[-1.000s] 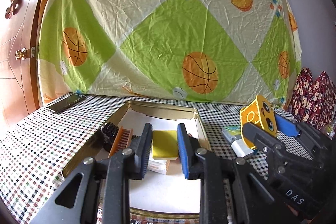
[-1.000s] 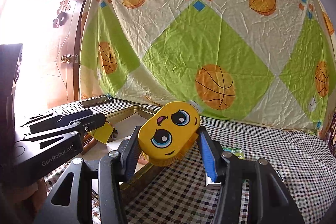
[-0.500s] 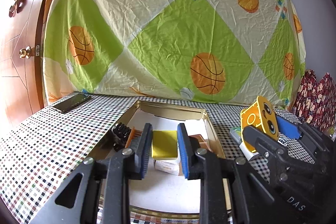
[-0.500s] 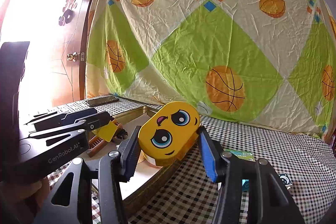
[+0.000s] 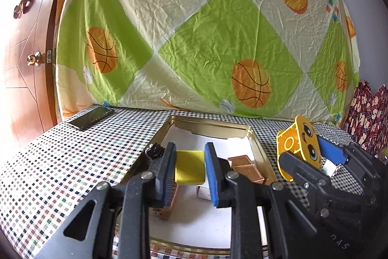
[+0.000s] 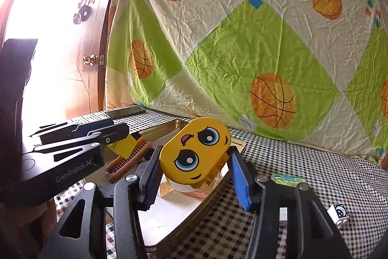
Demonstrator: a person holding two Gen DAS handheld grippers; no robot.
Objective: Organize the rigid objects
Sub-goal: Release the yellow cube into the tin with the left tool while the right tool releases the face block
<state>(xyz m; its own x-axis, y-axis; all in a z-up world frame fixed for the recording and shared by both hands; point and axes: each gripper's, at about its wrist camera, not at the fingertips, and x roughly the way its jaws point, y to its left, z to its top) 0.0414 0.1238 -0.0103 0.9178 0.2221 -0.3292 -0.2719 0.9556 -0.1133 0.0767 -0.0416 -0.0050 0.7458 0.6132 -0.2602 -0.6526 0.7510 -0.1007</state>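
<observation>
Left claw (image 5: pixel 190 170) pinches yellow block (image 5: pixel 189 166) over gold tray (image 5: pixel 257 140). Right claw (image 6: pixel 194 174) pinches yellow face box (image 6: pixel 195 152) above tray's right edge. Brush (image 6: pixel 128 159), copper bars (image 5: pixel 245 168) inside tray. Phone (image 5: pixel 91 114) far left on checkered desk (image 5: pixel 60 162).

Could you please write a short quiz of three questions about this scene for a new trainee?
1. True or false: the left gripper is shut on the yellow block.
2. What does the right gripper hold? A) a phone B) the yellow face box C) a brush
3. Fill in: the copper bars lie inside the gold ____.

Key: 1 true; 2 B; 3 tray.
</observation>
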